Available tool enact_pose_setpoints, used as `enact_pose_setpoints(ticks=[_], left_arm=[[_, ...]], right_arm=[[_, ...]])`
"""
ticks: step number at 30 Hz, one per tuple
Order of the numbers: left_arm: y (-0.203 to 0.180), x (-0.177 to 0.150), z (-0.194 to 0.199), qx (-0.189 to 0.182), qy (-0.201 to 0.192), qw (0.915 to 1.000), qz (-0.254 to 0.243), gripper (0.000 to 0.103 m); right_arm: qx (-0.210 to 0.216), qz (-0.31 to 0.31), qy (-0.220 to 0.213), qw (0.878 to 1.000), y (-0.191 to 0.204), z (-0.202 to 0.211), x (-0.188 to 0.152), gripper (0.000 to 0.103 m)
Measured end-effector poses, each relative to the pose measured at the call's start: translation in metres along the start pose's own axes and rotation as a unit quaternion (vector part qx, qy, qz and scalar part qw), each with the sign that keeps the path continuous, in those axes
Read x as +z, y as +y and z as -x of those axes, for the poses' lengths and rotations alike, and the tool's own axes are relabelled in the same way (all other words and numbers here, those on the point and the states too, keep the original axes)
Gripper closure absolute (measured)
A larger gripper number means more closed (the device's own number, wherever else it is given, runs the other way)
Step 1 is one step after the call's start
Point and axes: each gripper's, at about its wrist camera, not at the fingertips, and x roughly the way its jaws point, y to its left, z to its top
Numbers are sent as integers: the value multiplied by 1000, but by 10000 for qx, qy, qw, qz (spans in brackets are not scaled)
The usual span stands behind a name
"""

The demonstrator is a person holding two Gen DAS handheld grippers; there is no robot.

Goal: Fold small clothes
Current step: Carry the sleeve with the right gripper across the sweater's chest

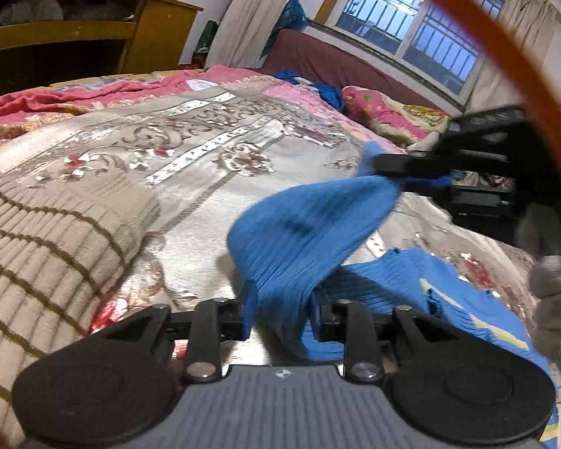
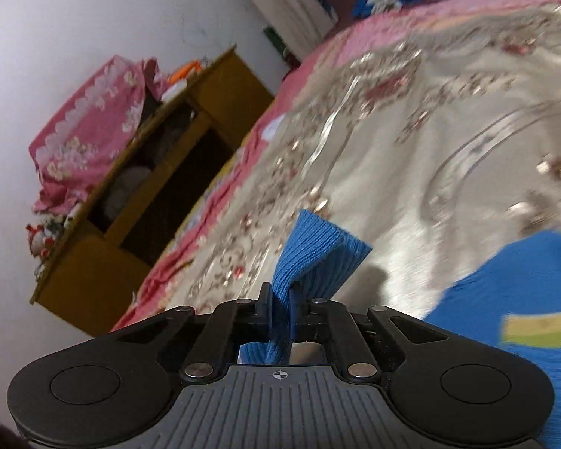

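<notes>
The blue knit sleeve (image 1: 299, 232) hangs stretched above the bed (image 1: 190, 194), its long axis running from the left gripper (image 1: 280, 310), fingers clamped on it, toward two o'clock where the right gripper (image 1: 404, 170) pinches the cuff.

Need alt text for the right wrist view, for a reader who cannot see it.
The right gripper is shut on a ribbed edge of a blue knit garment, lifting it above a bed with a silvery floral cover. More of the garment, with a pale yellow stripe, lies at lower right; a wooden shelf unit stands by the white wall.
</notes>
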Motion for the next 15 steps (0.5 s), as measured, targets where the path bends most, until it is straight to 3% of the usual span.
enact_pose_setpoints(ticks=[8,15], left_arm=[[-20,-5,0,-176,-19,9994,-310,65],[-39,-13,-3,-218,33,9976,-664,64]], right_arm=[[-250,-81,-698,9972,-28,90,15,95],[-684,-202,-1163,9906,-65,163,7,95]])
